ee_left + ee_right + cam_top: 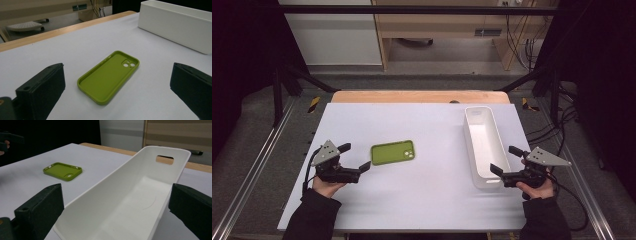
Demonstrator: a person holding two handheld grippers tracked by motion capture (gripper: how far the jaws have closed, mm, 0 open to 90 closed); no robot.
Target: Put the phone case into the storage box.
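so the thing in play here looks like the green phone case (108, 76), lying flat on the white table (422, 200) with its hollow side up and the camera cutout facing away from the left gripper (354, 156). it sits just ahead of that gripper's jaws, slightly to the far side of them, not touching either one.

handling-wise, i'd guess it's super light and a bit floppy, silicone or soft plastic by the look of it. probably grippy rather than slick, and not fragile at all. the catch is that it's thin and lies flush on the table, so there's not much to bite on. best bet is pinching across the narrow width at one of the long raised edges, or catching the near short end and tilting it up. squeezing the middle would likely just bow it.

the left gripper is spread wide, nothing between the jaws, plenty of gap to straddle the case's width.

the right gripper (507, 161) is also spread wide and empty, parked right at the near end of the white bin (484, 145), jaws standing either side of that end wall without clearly touching it. the bin is empty inside and the case sits well off to that gripper's left.
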